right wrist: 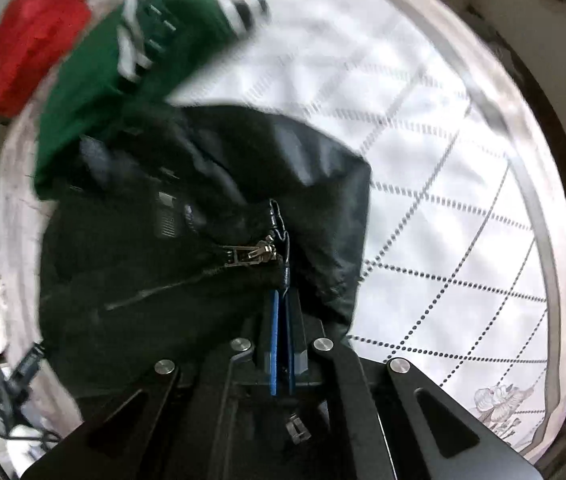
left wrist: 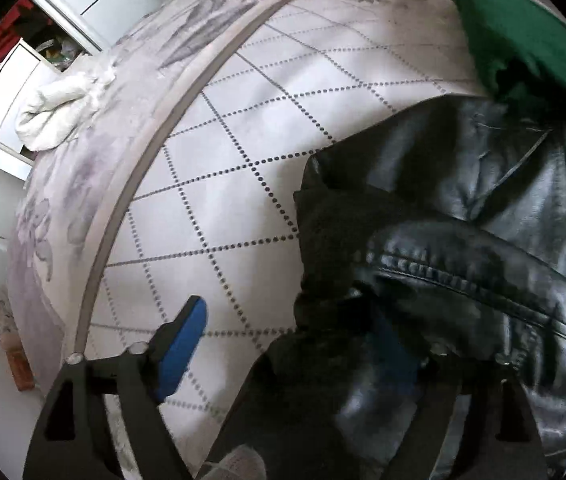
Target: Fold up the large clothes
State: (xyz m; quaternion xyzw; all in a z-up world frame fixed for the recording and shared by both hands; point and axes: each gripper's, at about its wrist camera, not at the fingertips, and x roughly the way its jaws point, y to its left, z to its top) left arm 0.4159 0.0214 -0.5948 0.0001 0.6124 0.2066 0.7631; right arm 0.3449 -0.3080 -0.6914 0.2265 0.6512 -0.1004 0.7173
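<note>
The black jacket [right wrist: 187, 240] lies on the bed [right wrist: 463, 200], toward its green-garment [right wrist: 95, 80] side. Right gripper [right wrist: 283, 312] is clenched on the jacket edge at the zipper [right wrist: 255, 256]. Left gripper [left wrist: 295, 344] is spread wide, one finger under the jacket; it lies directly ahead, so the left is positioned to close next

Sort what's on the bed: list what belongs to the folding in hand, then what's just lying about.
In the job:
black leather jacket
right gripper, shut on the jacket
left gripper, open

Lying about:
green garment
red garment
white towel
bedspread
</note>
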